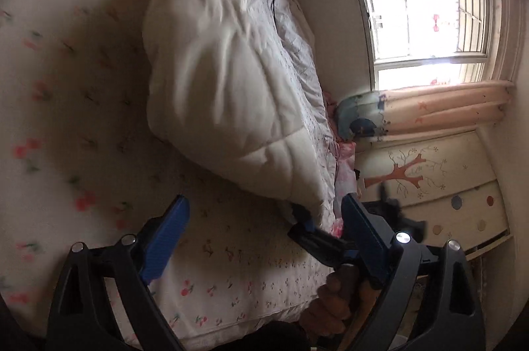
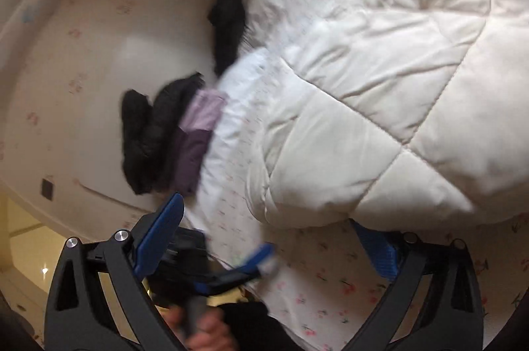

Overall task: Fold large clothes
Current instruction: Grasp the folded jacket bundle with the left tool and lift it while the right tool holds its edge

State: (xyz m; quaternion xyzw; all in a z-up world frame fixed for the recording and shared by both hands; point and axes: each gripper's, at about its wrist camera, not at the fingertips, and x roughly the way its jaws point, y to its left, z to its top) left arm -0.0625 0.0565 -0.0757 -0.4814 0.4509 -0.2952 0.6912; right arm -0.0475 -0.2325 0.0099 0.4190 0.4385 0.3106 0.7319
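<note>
On cherry-print bedding point(image 1: 66, 86), reaching for the near corner of the puffy white quilted garment point(image 1: 224, 69) (heaped, not yet folded), left gripper point(image 1: 267, 227) and right gripper point(image 2: 267, 241) both spread wide, holding nothing; next, probably closing on that corner.

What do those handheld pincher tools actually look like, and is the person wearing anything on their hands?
Each tool is a black plastic frame with triangular cut-outs and round silver bolts at the joints. Its two fingers carry flat, ribbed blue pads, matched on the other tool. No cables or printed markings show. The hand gripping the handle looks bare, with no glove or sleeve visible; the other hand is too blurred to judge.
</note>
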